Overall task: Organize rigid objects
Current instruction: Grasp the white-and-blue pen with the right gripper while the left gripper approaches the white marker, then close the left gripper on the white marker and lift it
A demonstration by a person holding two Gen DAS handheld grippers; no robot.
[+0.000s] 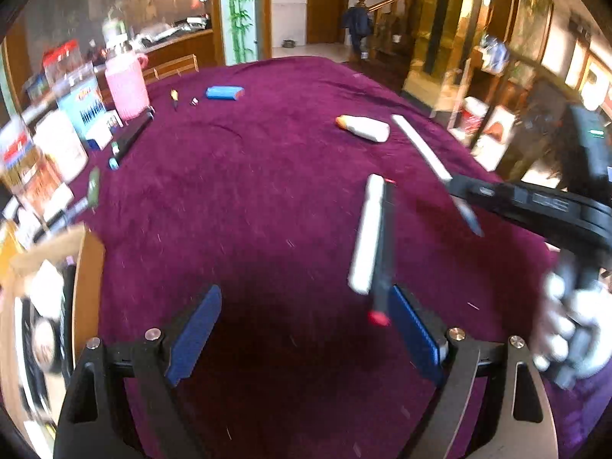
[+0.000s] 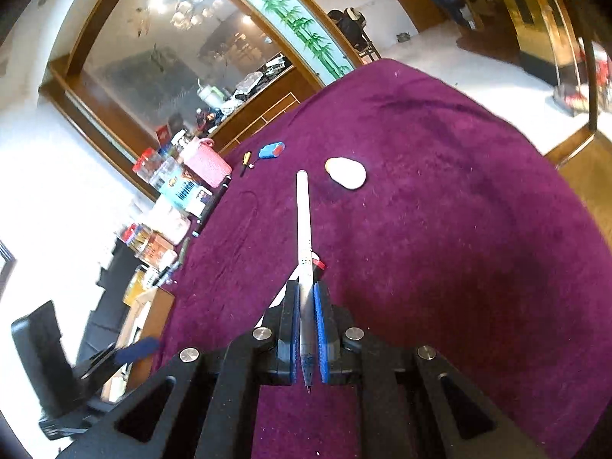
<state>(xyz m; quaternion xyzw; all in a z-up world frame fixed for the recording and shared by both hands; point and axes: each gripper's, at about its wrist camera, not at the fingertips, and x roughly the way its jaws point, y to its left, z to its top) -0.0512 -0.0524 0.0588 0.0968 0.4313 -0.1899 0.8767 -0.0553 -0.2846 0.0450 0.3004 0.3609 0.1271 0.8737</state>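
Observation:
My right gripper (image 2: 306,292) is shut on a long white pen (image 2: 303,222) that points away over the purple table, its writing tip back toward the camera. In the left wrist view this gripper (image 1: 459,187) comes in from the right with the white pen (image 1: 419,145) raised over the cloth. My left gripper (image 1: 306,329) hovers open, nothing between its blue pads (image 1: 195,329). Just beyond its right pad lie a second white pen (image 1: 367,233) and a black pen with a red end (image 1: 382,264), side by side. Farther off lies a white bottle with an orange cap (image 1: 365,128).
A blue box (image 1: 225,92), a small screwdriver (image 1: 174,98) and a pink container (image 1: 126,88) sit at the far left. Packets and jars crowd the left edge, with an open cardboard box (image 1: 80,267) nearest. A gloved hand (image 1: 566,325) holds the right tool.

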